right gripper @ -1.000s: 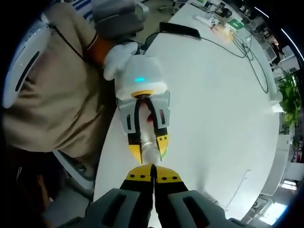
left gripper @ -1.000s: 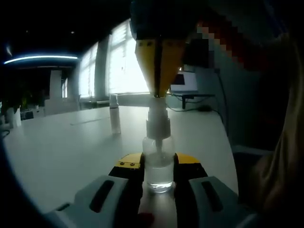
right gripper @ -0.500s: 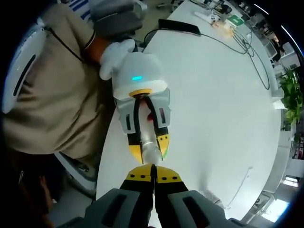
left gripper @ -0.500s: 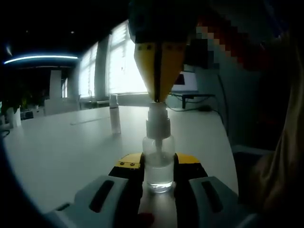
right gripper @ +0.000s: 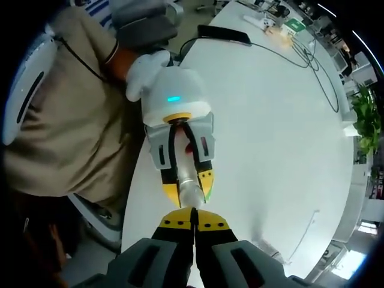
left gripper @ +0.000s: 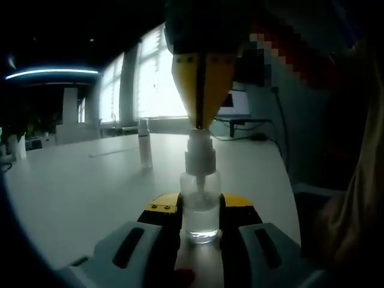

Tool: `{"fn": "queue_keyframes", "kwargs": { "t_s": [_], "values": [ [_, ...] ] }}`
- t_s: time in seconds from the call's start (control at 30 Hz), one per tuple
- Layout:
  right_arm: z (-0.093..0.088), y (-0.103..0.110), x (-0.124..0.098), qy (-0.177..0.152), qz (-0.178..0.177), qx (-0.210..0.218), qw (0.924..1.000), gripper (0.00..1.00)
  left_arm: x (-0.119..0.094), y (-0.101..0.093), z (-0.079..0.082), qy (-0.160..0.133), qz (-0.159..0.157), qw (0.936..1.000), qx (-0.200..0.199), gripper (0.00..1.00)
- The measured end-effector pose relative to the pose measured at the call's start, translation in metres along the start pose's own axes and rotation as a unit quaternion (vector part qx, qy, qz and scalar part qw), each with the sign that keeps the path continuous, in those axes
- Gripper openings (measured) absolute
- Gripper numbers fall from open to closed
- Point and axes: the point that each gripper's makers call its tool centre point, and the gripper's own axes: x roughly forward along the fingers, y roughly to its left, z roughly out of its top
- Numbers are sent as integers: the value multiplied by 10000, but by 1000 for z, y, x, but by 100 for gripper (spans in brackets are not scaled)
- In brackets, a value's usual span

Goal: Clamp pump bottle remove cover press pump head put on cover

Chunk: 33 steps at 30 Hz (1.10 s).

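Left gripper [left gripper: 201, 219] clamps the clear pump bottle [left gripper: 200, 207] at lower centre, close to the white table's [left gripper: 84, 186] near edge. Right gripper [left gripper: 203, 117], jaws pinched together, presses its pump head [left gripper: 199, 153] (cover [left gripper: 144, 144] stands upper left; lots of bare tabletop around).

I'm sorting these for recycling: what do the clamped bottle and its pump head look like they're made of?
The pump bottle looks like clear plastic or glass: you see straight through it to a clear liquid, and its wall shines; which one is hard to say. The pump head looks like opaque white plastic with a smooth matte surface.
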Motion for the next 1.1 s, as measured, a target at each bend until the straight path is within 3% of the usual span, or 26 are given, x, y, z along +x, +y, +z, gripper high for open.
{"fn": "queue_keyframes", "kwargs": {
  "t_s": [1.1],
  "values": [
    [1, -2, -6, -228, -38, 35, 9997, 0, 0, 0, 0, 6, 18, 10000, 76, 15]
  ]
}}
